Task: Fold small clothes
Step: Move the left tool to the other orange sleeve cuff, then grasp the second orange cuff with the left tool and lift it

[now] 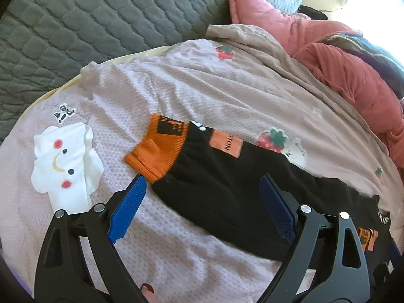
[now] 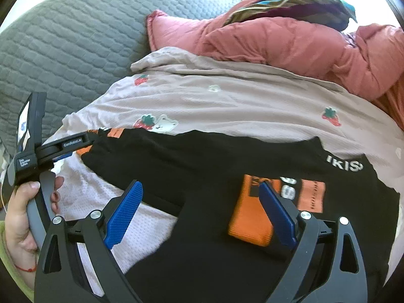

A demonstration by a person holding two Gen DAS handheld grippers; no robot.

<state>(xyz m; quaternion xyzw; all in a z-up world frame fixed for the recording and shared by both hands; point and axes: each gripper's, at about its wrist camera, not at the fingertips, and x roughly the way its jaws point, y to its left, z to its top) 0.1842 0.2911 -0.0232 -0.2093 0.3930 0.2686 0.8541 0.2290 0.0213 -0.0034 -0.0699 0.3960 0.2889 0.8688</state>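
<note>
A small black garment (image 1: 222,192) with orange cuffs lies spread out flat on a pink blanket (image 1: 176,96) that has strawberries and a smiling white cloud on it. It looks like little trousers or a little top, but it is hard to be sure which. One orange cuff (image 1: 159,149) sticks out at one end, and another orange cuff (image 2: 252,217) lies on top of the black cloth at the other end, near white letters. The left gripper (image 1: 204,209) hangs just above the black cloth near the first cuff, and its two blue fingers stand wide apart with nothing between them. The right gripper (image 2: 202,217) hangs over the other end, and its blue fingers are wide apart too, holding nothing. In the right wrist view a hand (image 2: 22,214) holds the handle of the left gripper. Behind the blanket there is a grey quilted cover (image 1: 75,25) and a heap of pink and red bedding (image 1: 328,58). The folding looks like it has hardly begun. The cloth is laid out, maybe with one part turned over, but it is still long and no neat stack is made. What is left is to pinch the ends and fold the cloth over itself.
</note>
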